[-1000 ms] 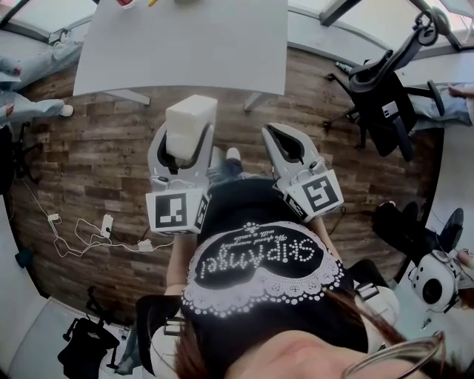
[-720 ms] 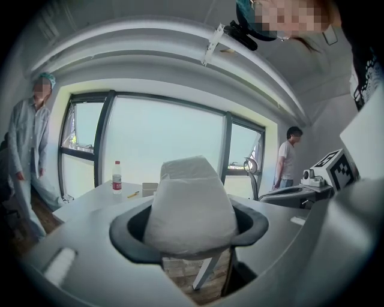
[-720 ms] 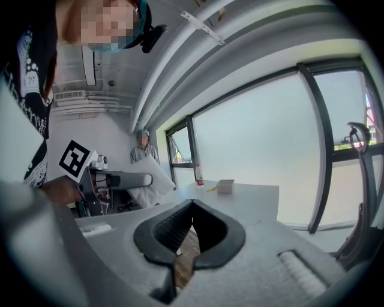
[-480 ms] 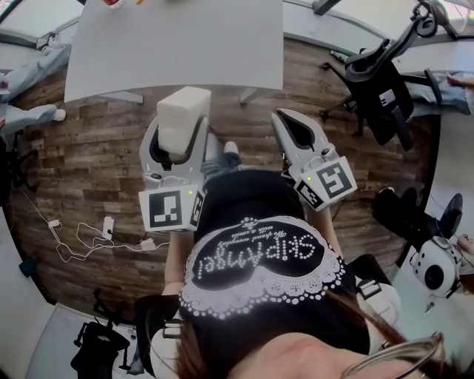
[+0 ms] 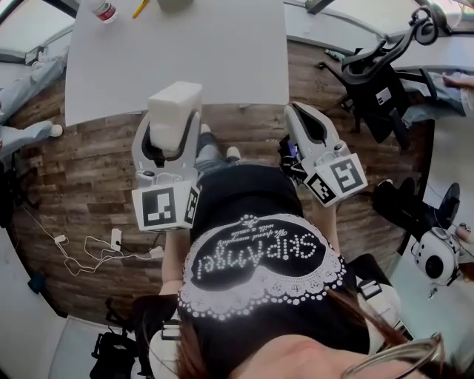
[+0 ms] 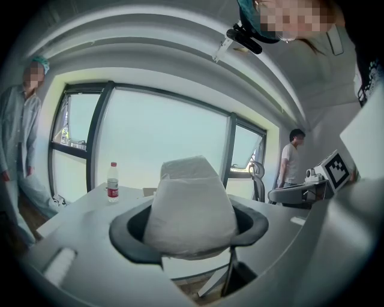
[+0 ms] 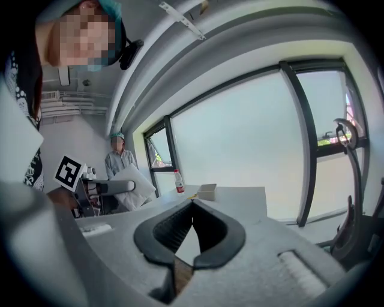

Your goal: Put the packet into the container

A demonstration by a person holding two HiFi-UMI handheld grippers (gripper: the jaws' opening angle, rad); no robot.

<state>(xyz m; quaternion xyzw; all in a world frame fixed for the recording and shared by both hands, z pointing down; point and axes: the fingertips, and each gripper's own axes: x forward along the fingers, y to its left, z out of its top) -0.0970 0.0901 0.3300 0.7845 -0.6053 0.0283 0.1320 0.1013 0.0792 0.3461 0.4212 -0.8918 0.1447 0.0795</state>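
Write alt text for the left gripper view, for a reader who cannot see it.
The left gripper has its two dark jaws closed on a white packet in the middle of the picture. Behind it are a grey table with a red-labelled bottle and large windows; a person stands at the right.

We see a grey table (image 5: 222,52) standing on a wood-plank floor (image 5: 89,163). At the table's far left corner stands a clear water bottle with a red label (image 5: 100,9), with a yellow pencil-like item (image 5: 141,9) just beside it. A black office chair (image 5: 370,89) stands to the right of the table. White cables and plugs (image 5: 116,238) lie on the floor at the left, and a black bag (image 5: 115,351) lies nearer to us. Large windows (image 6: 162,129) fill the wall beyond the table. A person in a white shirt (image 6: 292,162) stands at their right.
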